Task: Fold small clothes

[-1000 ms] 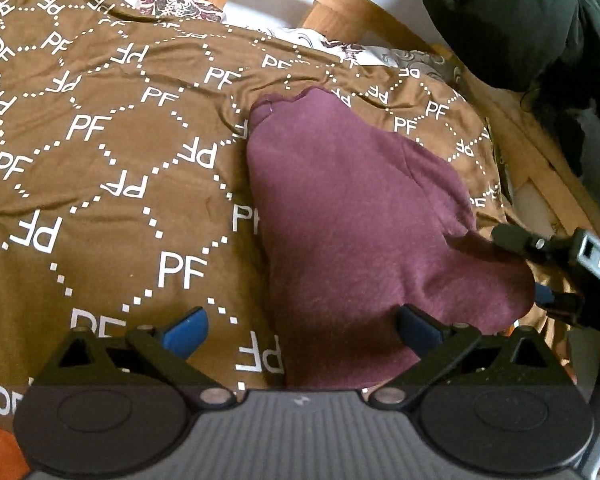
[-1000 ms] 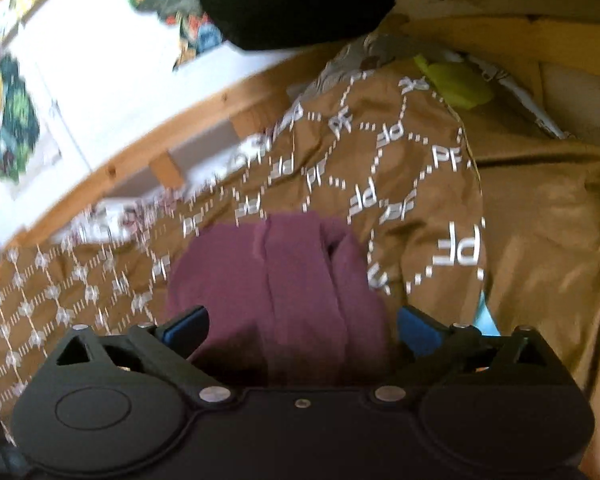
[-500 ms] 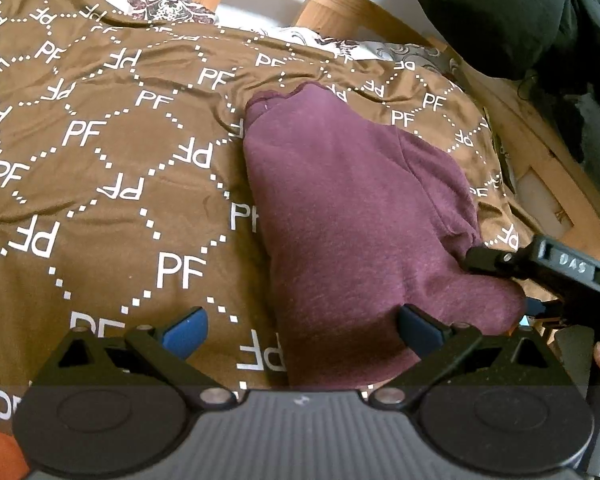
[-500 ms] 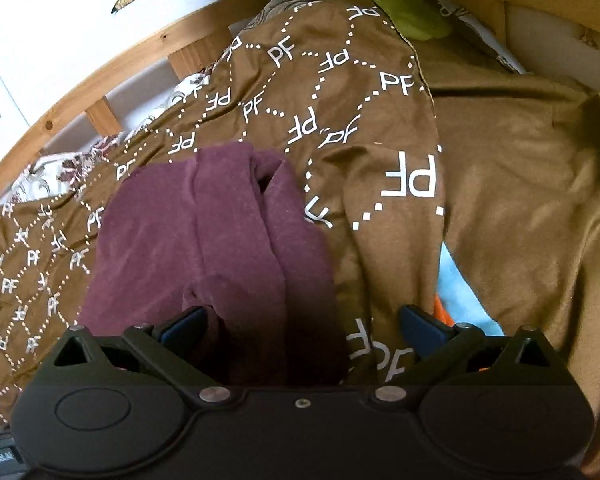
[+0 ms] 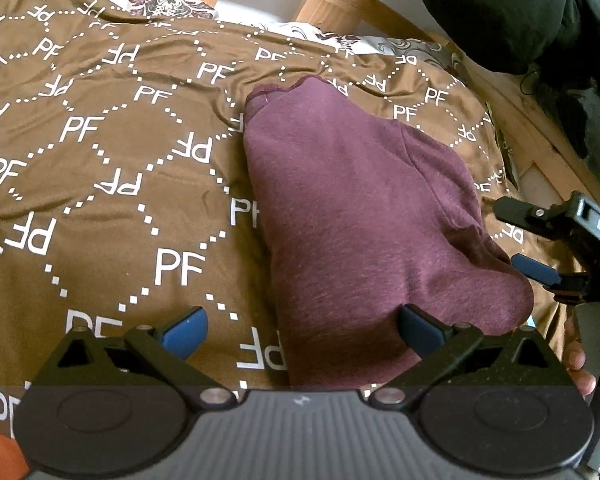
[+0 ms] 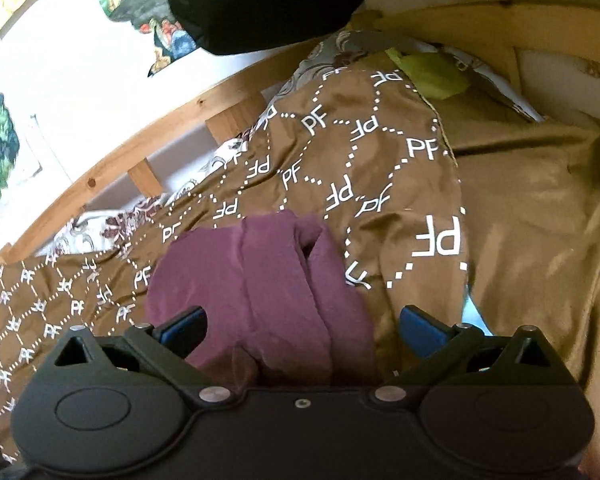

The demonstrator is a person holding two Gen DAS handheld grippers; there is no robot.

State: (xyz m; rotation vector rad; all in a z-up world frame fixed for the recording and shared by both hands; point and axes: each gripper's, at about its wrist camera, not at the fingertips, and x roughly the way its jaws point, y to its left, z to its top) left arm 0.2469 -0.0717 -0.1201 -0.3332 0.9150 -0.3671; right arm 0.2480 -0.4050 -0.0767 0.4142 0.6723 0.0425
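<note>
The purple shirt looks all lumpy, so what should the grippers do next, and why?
Probably close the right hand-held gripper on the near hem of the purple shirt. Both grippers are open and hold nothing, and the shirt lies only partly folded on the blanket, its near end bunched between the right fingers.

Right gripper (image 6: 302, 330) has its jaws spread wide, blue pads either side of a maroon folded garment (image 6: 268, 280) lying bunched on the brown PF-print bedspread (image 6: 360, 184). Not gripping anything as far as I can see. A lime green cloth (image 6: 436, 74) sits further back near the wooden bed frame (image 6: 140, 148), with a black jacket (image 6: 260, 0) up top.
</note>
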